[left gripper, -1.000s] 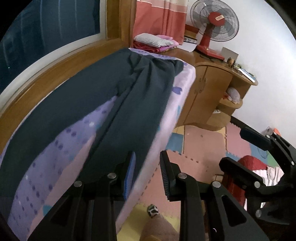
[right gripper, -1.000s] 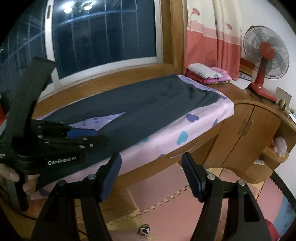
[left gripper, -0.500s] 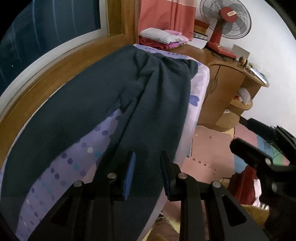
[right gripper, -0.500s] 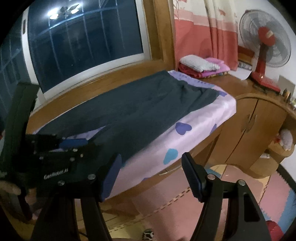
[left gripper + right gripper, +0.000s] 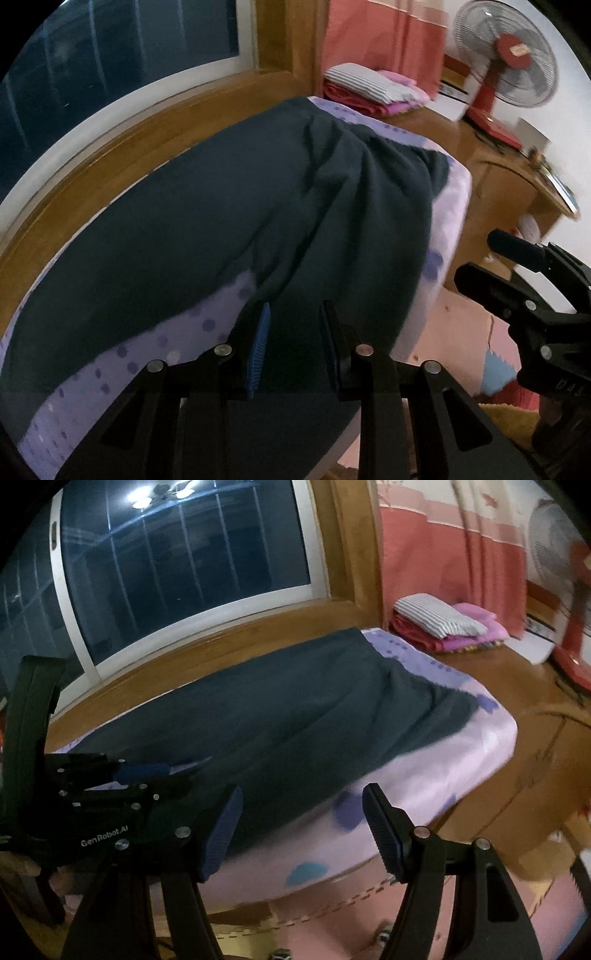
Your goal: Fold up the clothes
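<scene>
A dark window (image 5: 184, 568) in a white frame sits above a broad, glossy wooden sill (image 5: 229, 635) that curves along the back of the room, with a coral-and-pink curtain (image 5: 450, 565) hanging beside it. Below the sill lies a padded surface under a soft lilac sheet (image 5: 424, 771) printed with purple dots and blue and purple hearts. Spread lengthwise across that sheet are the dark trousers (image 5: 258, 221), a matte navy fabric, flat along the leg near the sill and creased into long ridges toward the waist at the far end, with a wedge of sheet showing between the two legs.

A rounded wooden cabinet (image 5: 546, 760) stands past the sheet's end, bearing a red-based fan (image 5: 506, 74) and a small stack of folded cloths (image 5: 443, 627): striped white on pink on red. Foam floor mats (image 5: 332, 919) in pink interlock below.

The left wrist view looks steeply down on the trousers, and its left gripper (image 5: 295, 347) hangs over the near leg, its ribbed blue pads a narrow gap apart with nothing pinched between them. The right wrist view alone shows the window's reflected ceiling light. The right gripper (image 5: 303, 830) stands wide apart and empty over the sheet's near edge.
</scene>
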